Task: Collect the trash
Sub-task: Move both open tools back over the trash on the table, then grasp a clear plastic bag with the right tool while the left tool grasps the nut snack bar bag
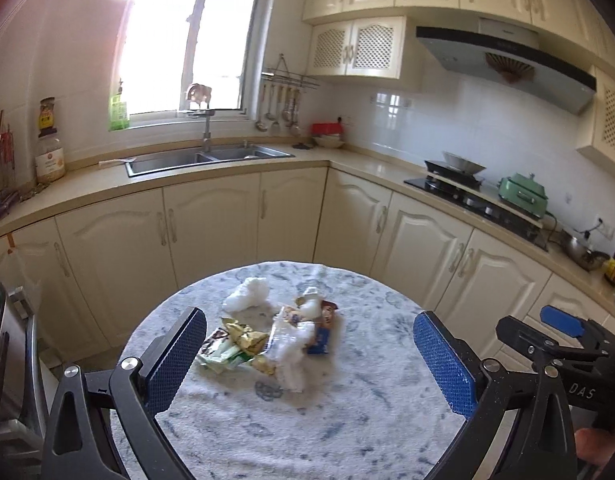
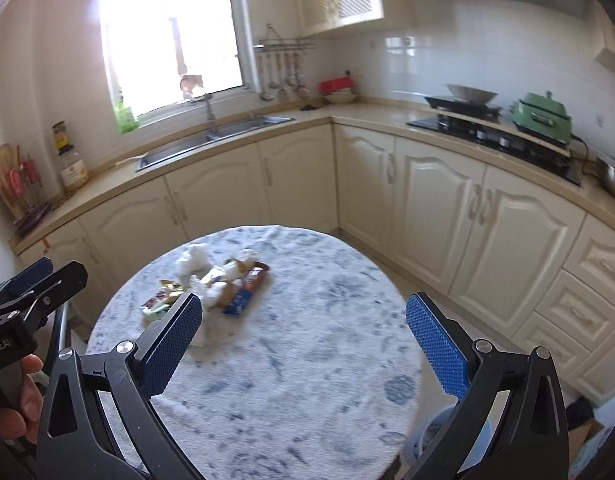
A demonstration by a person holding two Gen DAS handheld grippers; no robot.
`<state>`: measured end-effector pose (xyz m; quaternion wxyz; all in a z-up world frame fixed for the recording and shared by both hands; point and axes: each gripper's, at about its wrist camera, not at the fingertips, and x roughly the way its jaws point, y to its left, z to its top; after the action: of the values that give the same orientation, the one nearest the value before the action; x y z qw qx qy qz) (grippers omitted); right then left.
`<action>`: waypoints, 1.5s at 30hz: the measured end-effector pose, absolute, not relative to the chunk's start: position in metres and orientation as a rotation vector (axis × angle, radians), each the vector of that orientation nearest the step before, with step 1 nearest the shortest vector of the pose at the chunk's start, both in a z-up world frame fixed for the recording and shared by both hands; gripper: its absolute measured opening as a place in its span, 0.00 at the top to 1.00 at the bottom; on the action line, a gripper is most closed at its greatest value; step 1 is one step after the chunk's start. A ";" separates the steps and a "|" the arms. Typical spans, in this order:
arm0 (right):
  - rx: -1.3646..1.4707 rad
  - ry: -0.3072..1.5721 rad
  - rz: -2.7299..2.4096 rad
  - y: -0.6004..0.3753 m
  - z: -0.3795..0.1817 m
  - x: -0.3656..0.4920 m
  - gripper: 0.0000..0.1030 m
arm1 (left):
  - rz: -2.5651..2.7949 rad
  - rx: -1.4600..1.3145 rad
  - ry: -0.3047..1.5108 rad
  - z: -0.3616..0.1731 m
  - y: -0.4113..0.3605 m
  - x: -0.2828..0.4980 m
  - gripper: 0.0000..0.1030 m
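Crumpled wrappers and tissues (image 1: 275,340) lie heaped on the round table (image 1: 347,420).

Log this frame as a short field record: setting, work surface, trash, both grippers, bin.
setting: kitchen, sink under window
surface: round table with blue-patterned cloth
trash: pile of wrappers and crumpled tissues, clustered mid-table
left gripper: open, empty, aimed at the pile
right gripper: open, empty, pile ahead to its left
bin: pale container partly visible below table edge; cannot confirm

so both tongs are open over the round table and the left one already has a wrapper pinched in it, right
Not quite: the left tongs hold nothing. The left wrist view shows them open and clear of the wrappers lying on the round table. The right tongs are open too.
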<state>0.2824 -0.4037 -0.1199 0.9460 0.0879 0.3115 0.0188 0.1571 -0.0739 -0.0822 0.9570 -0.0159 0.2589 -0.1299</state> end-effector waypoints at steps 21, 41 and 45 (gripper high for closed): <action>0.132 0.856 0.257 -0.285 -0.213 0.382 0.00 | -0.111 -0.082 0.706 -0.142 -0.013 0.234 0.01; 0.277 0.978 0.398 -0.264 -0.282 0.453 0.64 | -0.119 -0.069 0.824 -0.186 -0.030 0.327 0.01; 0.240 0.974 0.424 -0.269 -0.279 0.445 0.73 | -0.143 -0.061 0.837 -0.191 -0.045 0.341 0.01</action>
<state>0.4447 -0.2689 -0.2787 0.8554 0.1142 0.4632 0.2016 0.3409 -0.0449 -0.1909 0.9107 -0.0296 0.4061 -0.0695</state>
